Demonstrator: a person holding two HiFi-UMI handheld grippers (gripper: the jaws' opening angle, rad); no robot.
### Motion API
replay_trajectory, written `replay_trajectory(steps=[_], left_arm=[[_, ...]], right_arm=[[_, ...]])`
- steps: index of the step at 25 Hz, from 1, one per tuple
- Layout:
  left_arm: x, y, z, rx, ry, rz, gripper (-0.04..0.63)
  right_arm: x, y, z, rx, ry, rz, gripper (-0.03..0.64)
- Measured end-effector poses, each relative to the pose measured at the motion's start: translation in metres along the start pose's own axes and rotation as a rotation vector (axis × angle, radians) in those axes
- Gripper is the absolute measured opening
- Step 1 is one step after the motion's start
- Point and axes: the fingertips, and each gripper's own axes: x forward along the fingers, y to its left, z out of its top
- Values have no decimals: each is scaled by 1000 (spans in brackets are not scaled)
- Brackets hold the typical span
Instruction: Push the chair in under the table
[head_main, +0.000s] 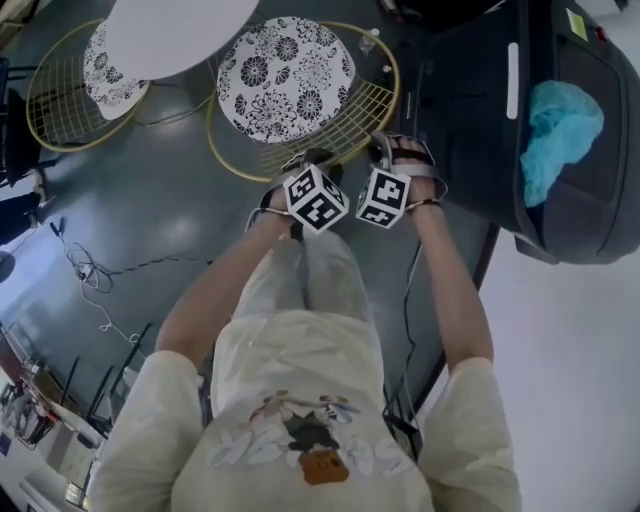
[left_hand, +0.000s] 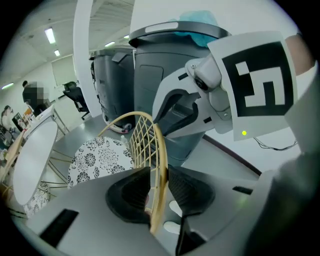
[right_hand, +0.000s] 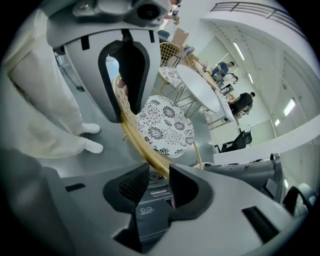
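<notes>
The chair is a yellow wire shell (head_main: 370, 105) with a black-and-white floral cushion (head_main: 285, 75). It stands just in front of the round white table (head_main: 175, 30). Both grippers hold the near top rim of its back, side by side. In the left gripper view the rim (left_hand: 161, 145) runs upright between the pads of my left gripper (left_hand: 159, 180), which is shut on it. My right gripper (right_hand: 159, 177) clasps the same rim (right_hand: 132, 132) a little further along. In the head view the left gripper (head_main: 315, 160) and the right gripper (head_main: 388, 152) sit beneath their marker cubes.
A second wire chair (head_main: 60, 100) with a floral cushion is tucked at the table's left. A large dark bin (head_main: 470, 110) holding a teal cloth (head_main: 560, 125) stands close on the right. Cables (head_main: 90, 275) trail over the grey floor. The person's legs (right_hand: 40, 100) are right behind the chair.
</notes>
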Motion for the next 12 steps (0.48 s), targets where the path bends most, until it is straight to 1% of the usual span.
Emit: replay_trajectory(steps=[3,6,7,9,10,12], left_arm=[[-22,4,1,-18,-38,28,114],[-52,8,-6,-30,-62,50,113],[-66,11,-11,-26,-68,69,101],[-94,12,-23,-33,-85,115,53],[-106,9,-28,-51,-98,129,37],[-127,3,-36,-97,-127,146,28]], right_arm=[[-11,12,10,71,-48,-14,118],[-28,16,28,195,-103,-30,118],[-34,16,37,237,-124,-35,118],[-49,21,53,298,-161,-35,117],[-57,24,58,326,-179,-32,117],[-75,27,68,390,-219,-27,112]])
